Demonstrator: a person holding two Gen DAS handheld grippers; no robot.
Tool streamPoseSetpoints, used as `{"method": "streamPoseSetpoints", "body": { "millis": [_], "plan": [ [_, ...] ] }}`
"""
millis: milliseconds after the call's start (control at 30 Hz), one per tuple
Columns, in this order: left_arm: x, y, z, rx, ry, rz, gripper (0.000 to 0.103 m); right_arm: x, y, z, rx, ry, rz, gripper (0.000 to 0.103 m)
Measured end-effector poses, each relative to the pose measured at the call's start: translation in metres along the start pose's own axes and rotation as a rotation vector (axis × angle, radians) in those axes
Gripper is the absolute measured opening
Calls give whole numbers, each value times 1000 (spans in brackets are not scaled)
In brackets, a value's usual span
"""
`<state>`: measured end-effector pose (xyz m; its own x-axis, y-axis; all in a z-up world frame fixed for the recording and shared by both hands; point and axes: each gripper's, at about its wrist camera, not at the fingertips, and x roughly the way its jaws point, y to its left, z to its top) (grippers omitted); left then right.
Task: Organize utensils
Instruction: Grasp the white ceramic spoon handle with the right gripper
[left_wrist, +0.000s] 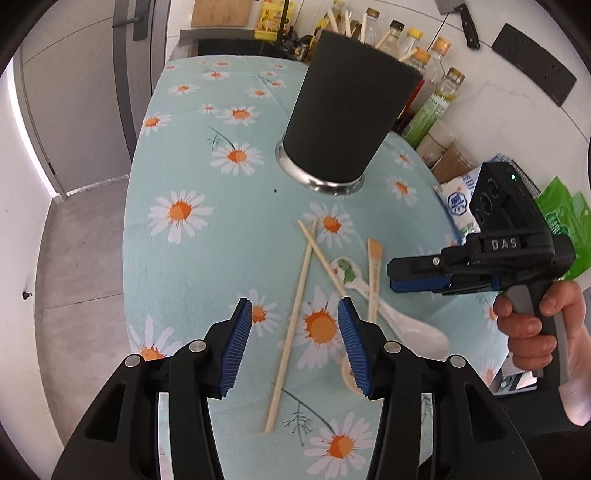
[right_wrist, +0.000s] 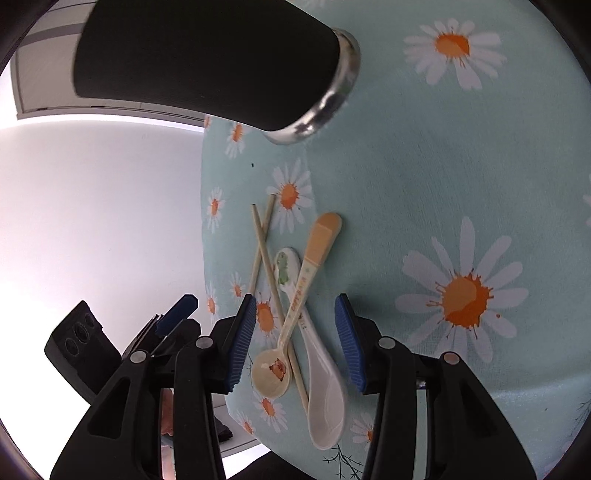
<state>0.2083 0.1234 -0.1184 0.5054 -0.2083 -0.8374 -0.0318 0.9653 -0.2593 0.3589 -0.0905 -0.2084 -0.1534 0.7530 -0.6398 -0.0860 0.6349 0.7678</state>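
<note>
A black utensil holder with a steel base stands on the daisy tablecloth; it also shows in the right wrist view. Two wooden chopsticks lie crossed beside a white ceramic spoon and a cream plastic spoon. My left gripper is open above the long chopstick. My right gripper is open, its fingers straddling the chopsticks, cream spoon and white spoon. The right gripper also shows from the side in the left wrist view.
Bottles of oil and sauce, a salt bag and green packets line the wall behind the table. A cleaver hangs on the wall. The table's left edge drops to a grey floor.
</note>
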Motion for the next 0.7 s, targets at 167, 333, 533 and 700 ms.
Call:
{"method": "streamPoseSetpoints", "body": {
  "millis": [167, 333, 533, 700],
  "plan": [
    [9, 7, -4, 11, 35, -14, 47, 7, 3, 4, 17, -3, 4, 44],
    [12, 9, -3, 18, 43, -30, 47, 18, 6, 4, 30, 5, 11, 37],
    [16, 11, -6, 28, 51, -44, 47, 24, 8, 3, 16, 1, -23, 21],
    [19, 11, -8, 45, 64, -53, 47, 35, 8, 5, 24, -10, -34, 10]
  ]
}}
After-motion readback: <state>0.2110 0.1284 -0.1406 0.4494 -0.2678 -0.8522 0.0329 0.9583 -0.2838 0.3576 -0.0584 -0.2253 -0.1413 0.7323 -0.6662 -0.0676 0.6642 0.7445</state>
